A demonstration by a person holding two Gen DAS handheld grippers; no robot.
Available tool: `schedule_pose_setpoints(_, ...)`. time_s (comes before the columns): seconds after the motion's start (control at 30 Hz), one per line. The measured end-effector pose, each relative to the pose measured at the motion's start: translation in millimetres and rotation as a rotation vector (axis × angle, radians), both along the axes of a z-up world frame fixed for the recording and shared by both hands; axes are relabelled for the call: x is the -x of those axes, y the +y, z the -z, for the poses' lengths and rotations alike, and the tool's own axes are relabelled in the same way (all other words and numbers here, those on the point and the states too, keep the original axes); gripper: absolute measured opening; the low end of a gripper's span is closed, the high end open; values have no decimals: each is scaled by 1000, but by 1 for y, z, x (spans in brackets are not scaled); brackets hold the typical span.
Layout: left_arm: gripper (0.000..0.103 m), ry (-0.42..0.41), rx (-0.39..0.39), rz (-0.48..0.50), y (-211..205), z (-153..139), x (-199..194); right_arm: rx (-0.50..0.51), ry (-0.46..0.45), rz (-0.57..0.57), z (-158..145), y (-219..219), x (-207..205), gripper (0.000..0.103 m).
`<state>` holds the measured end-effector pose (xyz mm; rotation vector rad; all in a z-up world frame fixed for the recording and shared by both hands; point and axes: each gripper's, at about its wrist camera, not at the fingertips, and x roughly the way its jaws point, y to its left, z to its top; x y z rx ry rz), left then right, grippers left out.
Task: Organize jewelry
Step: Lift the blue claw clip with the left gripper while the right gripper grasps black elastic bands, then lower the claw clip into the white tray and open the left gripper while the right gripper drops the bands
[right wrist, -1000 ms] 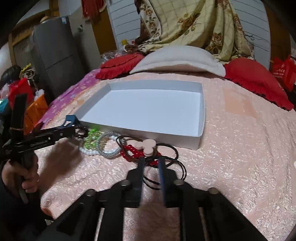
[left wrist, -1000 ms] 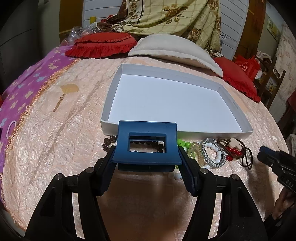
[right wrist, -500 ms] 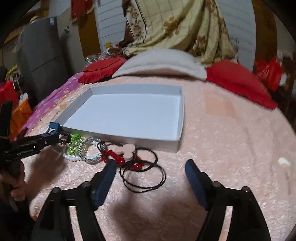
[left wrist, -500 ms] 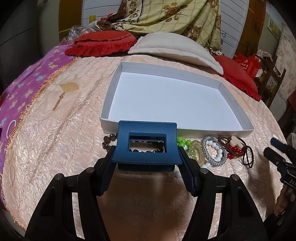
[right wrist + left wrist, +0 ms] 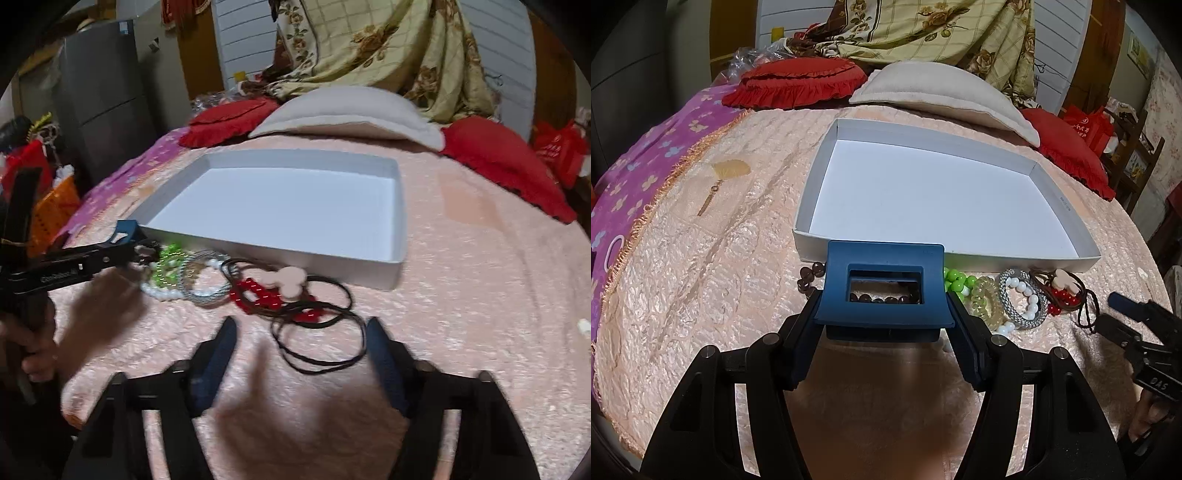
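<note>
Between the left gripper's [image 5: 884, 314] fingers a blue hair claw clip [image 5: 884, 286] sits clamped, poised before the empty white tray [image 5: 1067, 212]; the right gripper [image 5: 301, 354] gapes wide behind the black hair ties [image 5: 321, 332], probably to grab them.

One white tray [image 5: 1067, 212] lies ahead of the jaws. One blue hair claw [image 5: 884, 288] sits between the left jaws. Beyond it lies one dark bead bracelet [image 5: 809, 277]. To its right: one green bead bracelet [image 5: 955, 280], one clear coil tie [image 5: 986, 301], one white bead bracelet [image 5: 1021, 286], one silver bangle [image 5: 1015, 314], one red bead bracelet [image 5: 258, 295]. Ahead of the right jaws, the overlapping black cord loops [image 5: 321, 343] cannot be counted. Two red cushions [image 5: 798, 83] and one cream pillow [image 5: 942, 92] lie far ahead.
</note>
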<state>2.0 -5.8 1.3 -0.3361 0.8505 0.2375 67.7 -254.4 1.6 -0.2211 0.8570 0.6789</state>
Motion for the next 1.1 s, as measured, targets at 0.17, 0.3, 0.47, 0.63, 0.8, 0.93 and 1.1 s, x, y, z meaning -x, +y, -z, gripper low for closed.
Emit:
schedule_pose_setpoints(0.17, 63, 3, -1, 4, -1, 1, -1, 42, -1, -46, 10, 19, 1, 48)
schedule_pose_setpoints(0.3, 63, 7, 0, 2, 0, 2, -1, 83, 39, -43, 24, 29, -6, 33)
schedule_pose_setpoints(0.47, 63, 4, 1, -3, 1, 1, 0, 47, 68, -15, 22, 22, -13, 6)
schedule_pose_setpoints(0.63, 63, -17, 7, -3, 2, -2, 4, -15, 22, -22, 1, 10, 1, 4)
schedule_pose_setpoints(0.8, 63, -72, -23, -18, -1, -11, 11, -110, -23, 9, -22, -13, 5, 4)
schedule_pose_setpoints(0.93, 63, -85, -57, -42, -3, -13, 13, -168, -30, 26, -32, -21, 3, 4)
schedule_pose_setpoints(1.1, 63, -90, -23, -17, 0, -22, 7, -175, -27, 7, -39, -15, -1, 4)
